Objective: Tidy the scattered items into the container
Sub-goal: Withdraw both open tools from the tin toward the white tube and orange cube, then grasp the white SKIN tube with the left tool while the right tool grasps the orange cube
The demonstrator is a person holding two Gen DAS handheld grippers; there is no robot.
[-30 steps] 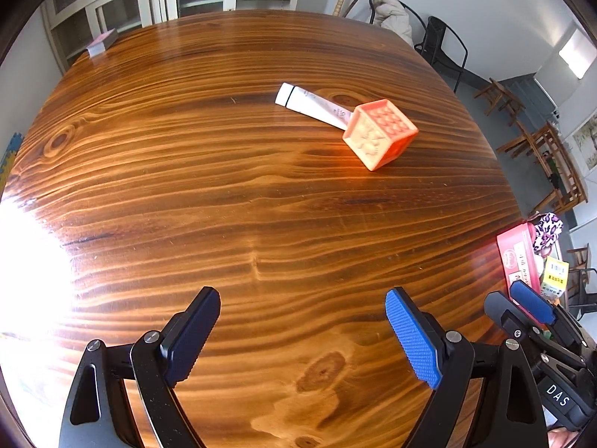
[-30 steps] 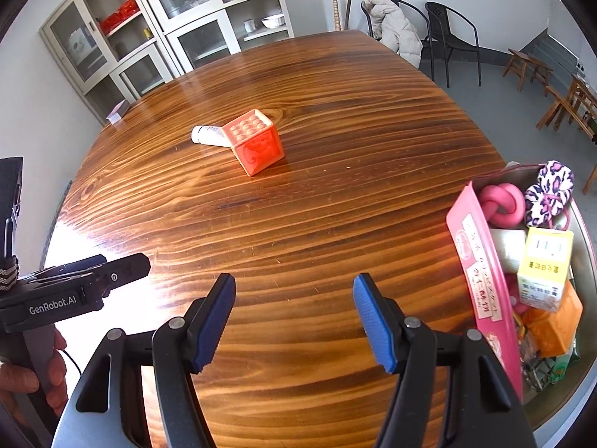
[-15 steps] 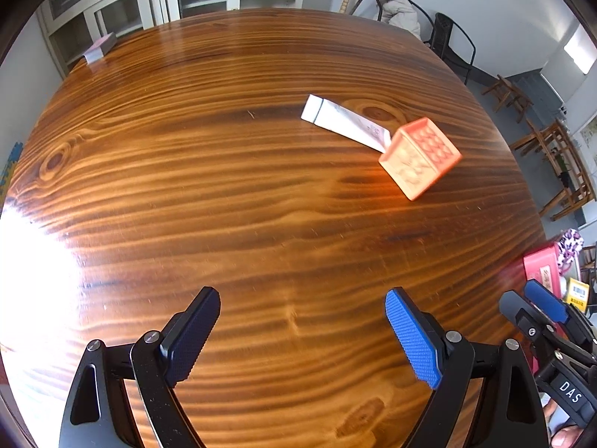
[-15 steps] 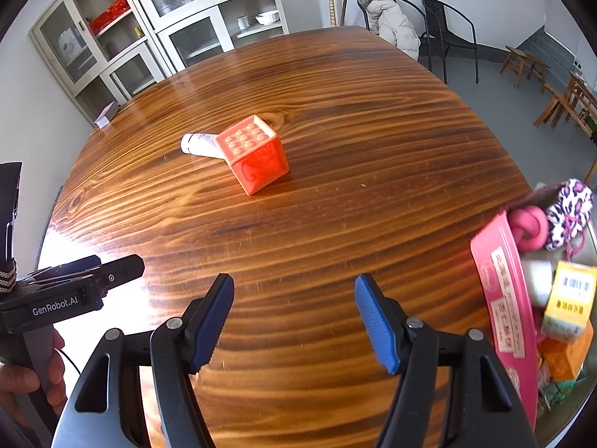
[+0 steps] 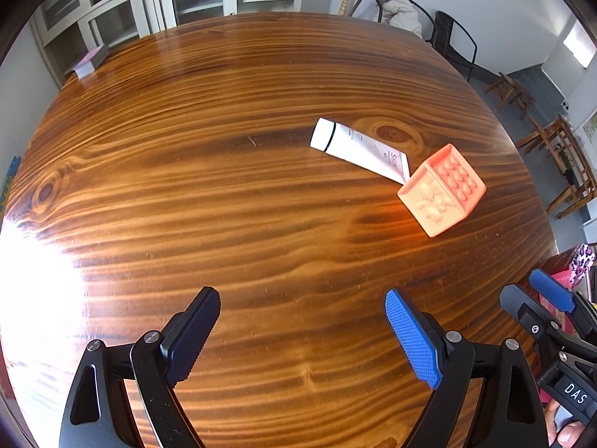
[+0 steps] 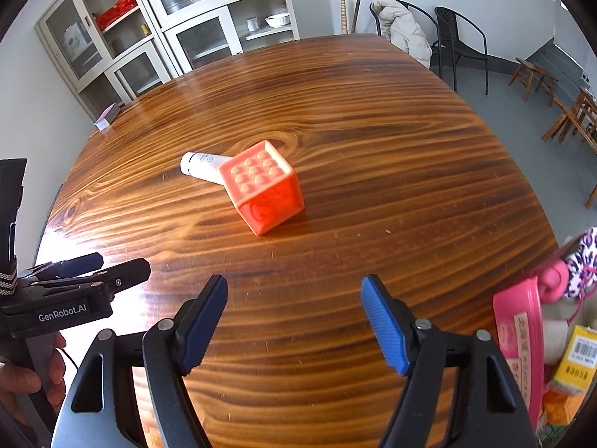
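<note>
The desk (image 6: 373, 142) fills both views, its near left washed out by white glare that hides the grain. The container (image 6: 559, 254) sits at the desk's right edge, cut off by the frame; only a pink packet (image 6: 518, 339), a yellow box (image 6: 576, 358), a pink knot and a spotted cloth can be made out in it. The left gripper (image 5: 302, 336) is spread wide over bare wood, holding nothing. The right gripper (image 6: 294, 321) has its jaws opening, nothing between them. The orange cube (image 6: 261, 186) lies mid-desk, well ahead of both grippers, touching the tube (image 6: 203, 166). From the right wrist the cube hides the tube's far end; its label print is too small to read
</note>
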